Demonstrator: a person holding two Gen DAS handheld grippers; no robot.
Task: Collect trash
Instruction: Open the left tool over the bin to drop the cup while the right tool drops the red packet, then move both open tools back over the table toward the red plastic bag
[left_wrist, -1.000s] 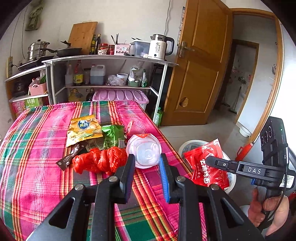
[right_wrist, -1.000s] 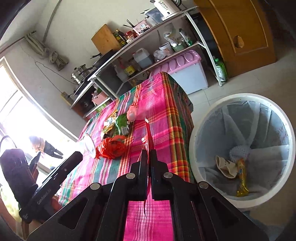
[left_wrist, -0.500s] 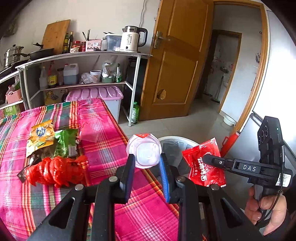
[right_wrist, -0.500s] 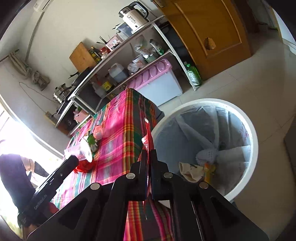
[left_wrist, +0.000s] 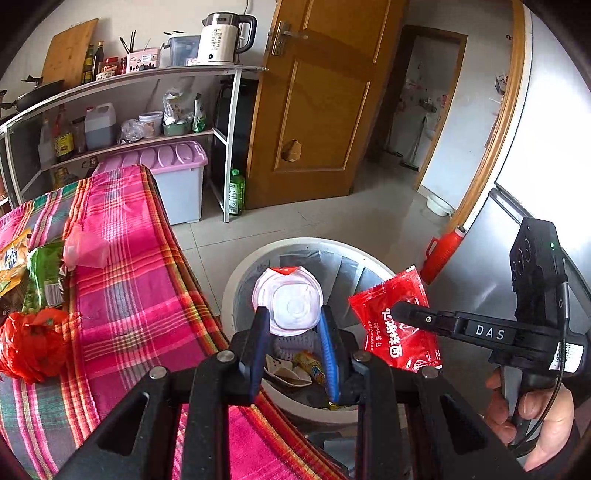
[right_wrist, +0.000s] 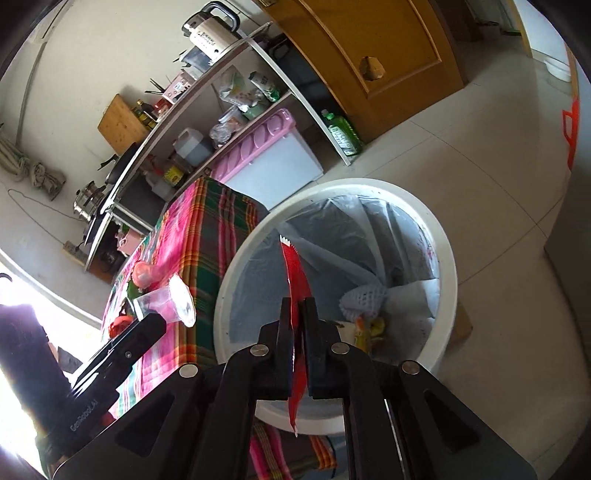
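My left gripper (left_wrist: 293, 317) is shut on a clear plastic cup (left_wrist: 288, 301) with a red-edged lid and holds it over the white trash bin (left_wrist: 236, 280). The cup also shows in the right wrist view (right_wrist: 173, 301). My right gripper (right_wrist: 298, 308) is shut on a red snack packet (right_wrist: 295, 273), above the bin's rim (right_wrist: 448, 258). The packet (left_wrist: 397, 325) shows flat in the left wrist view. The bin has a grey liner and holds some wrappers and white foam netting (right_wrist: 364, 299).
The table (left_wrist: 122, 295) with its pink plaid cloth stands left of the bin and carries a red plastic bag (left_wrist: 29, 343), a green packet (left_wrist: 46, 273), a yellow packet and a pink film. A shelf rack, a pink-lidded box (left_wrist: 177, 177) and a wooden door stand behind.
Both grippers have swung right from the table to over the bin, carrying the cup and the red packet. The bin now fills the middle of both views.
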